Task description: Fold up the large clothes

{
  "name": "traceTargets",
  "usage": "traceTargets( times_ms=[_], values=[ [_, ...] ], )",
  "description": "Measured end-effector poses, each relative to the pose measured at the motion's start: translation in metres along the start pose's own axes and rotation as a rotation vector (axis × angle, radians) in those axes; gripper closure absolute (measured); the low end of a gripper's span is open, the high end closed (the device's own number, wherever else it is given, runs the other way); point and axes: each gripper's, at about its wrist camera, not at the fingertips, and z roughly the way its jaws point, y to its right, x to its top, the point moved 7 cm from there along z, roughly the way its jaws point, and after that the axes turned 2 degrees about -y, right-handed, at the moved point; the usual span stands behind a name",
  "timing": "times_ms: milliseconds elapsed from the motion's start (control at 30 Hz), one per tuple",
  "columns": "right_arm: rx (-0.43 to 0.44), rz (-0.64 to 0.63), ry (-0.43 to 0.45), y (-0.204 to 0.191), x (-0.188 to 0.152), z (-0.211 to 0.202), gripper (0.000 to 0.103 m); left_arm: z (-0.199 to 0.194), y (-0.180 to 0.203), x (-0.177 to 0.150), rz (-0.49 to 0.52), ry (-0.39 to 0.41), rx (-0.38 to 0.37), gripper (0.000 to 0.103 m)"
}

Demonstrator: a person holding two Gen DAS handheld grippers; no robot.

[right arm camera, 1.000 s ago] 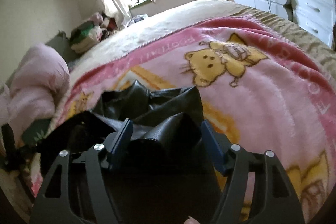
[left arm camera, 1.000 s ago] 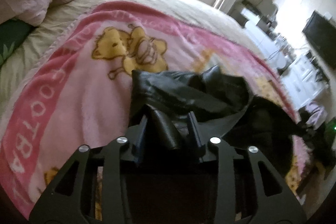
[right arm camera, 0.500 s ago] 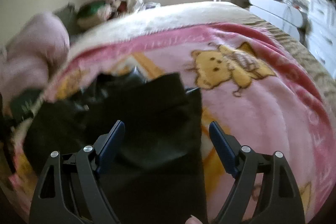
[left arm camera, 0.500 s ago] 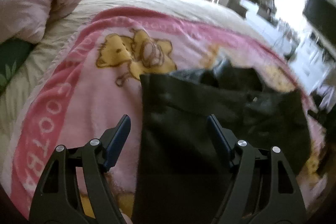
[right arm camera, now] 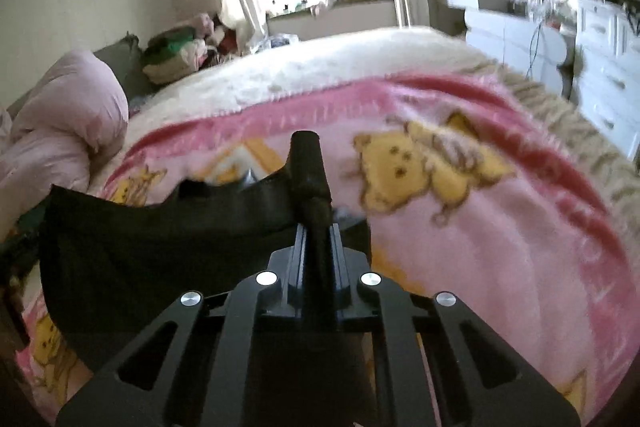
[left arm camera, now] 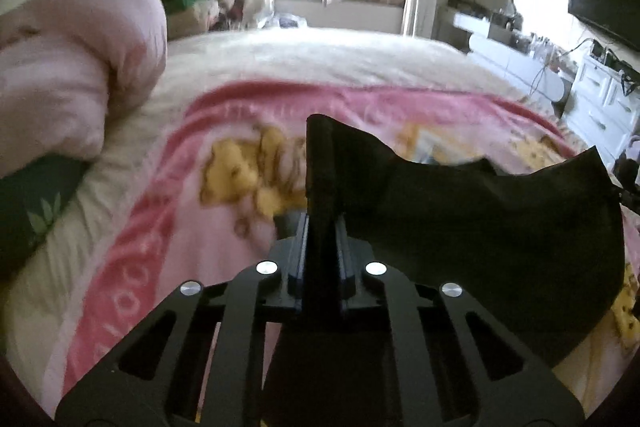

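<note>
Left wrist view: left gripper [left arm camera: 322, 227] clamps a corner of the black garment [left arm camera: 480, 227], raised over the pink blanket [left arm camera: 160, 227]; right wrist view: right gripper [right arm camera: 318, 227] pinches the opposite corner [right arm camera: 306, 167]; either thin hold could slip, collapsing the fold.

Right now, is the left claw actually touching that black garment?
Touching. The left wrist view shows the left gripper closed, with a fold of the black garment pinched between its fingers.
</note>
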Motion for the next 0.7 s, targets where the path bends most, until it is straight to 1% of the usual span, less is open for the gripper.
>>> traceTargets(
  times_ms=[100, 167, 267, 433, 567, 700],
  values=[
    [0.006, 0.034, 0.030, 0.000, 0.015, 0.003, 0.095, 0.013, 0.000, 0.013, -0.021, 0.007, 0.004, 0.099],
    [0.003, 0.061, 0.029, 0.002, 0.020, 0.011, 0.095, 0.026, -0.001, 0.015, -0.029, -0.008, 0.015, 0.099],
    [-0.033, 0.042, 0.018, 0.003, 0.020, 0.027, 0.095, 0.054, -0.006, 0.008, -0.057, -0.051, 0.029, 0.099],
    [-0.090, 0.015, -0.037, 0.015, 0.003, 0.054, 0.095, 0.078, -0.006, -0.007, -0.027, -0.096, 0.057, 0.099],
    [-0.119, 0.017, -0.088, 0.022, -0.017, 0.073, 0.094, 0.089, -0.007, -0.019, 0.003, -0.126, 0.087, 0.096],
    [-0.132, 0.017, -0.113, 0.024, -0.028, 0.082, 0.091, 0.099, -0.009, -0.028, -0.001, -0.148, 0.082, 0.092]
  ],
)
